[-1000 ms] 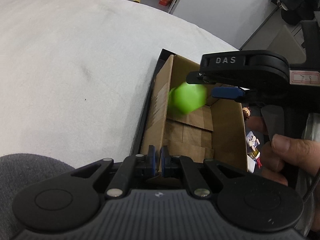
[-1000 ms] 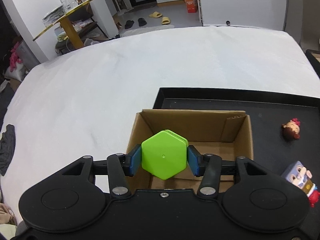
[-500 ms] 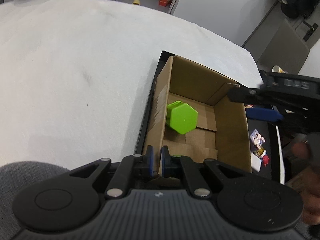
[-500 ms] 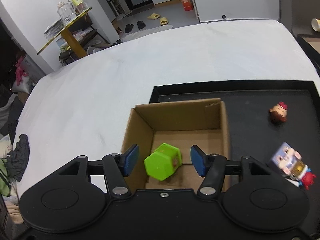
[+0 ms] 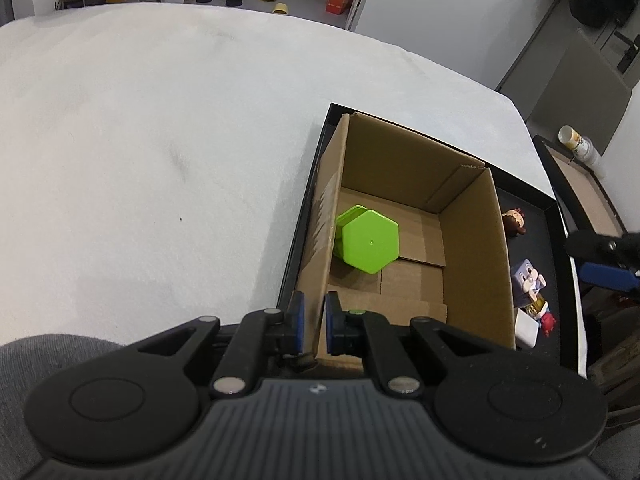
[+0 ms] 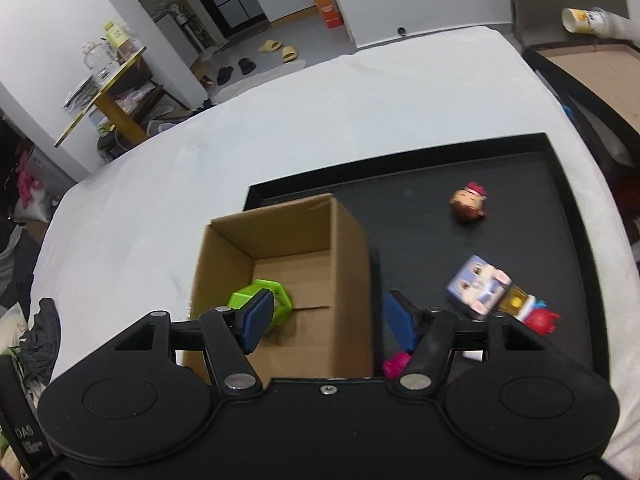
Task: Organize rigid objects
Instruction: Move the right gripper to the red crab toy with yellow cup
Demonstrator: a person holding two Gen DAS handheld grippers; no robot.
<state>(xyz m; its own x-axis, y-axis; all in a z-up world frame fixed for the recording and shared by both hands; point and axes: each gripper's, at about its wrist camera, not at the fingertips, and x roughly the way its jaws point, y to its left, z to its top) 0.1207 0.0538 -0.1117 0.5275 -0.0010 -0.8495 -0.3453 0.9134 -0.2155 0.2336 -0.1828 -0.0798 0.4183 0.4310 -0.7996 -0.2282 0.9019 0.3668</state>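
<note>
a lived-in home room: slippers (image 6: 276, 49) on the floor, a cluttered side table (image 6: 108, 88), a white-covered bed (image 5: 160, 140).

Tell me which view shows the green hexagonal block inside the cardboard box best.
The left wrist view: the green hexagonal block lies unobstructed on the floor of the cardboard box, top face and side visible. In the right wrist view, the right tool's blue pad partly hides it.

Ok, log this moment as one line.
left gripper: shut on cardboard box wall | right gripper: open, empty | green hexagon block: in box
</note>
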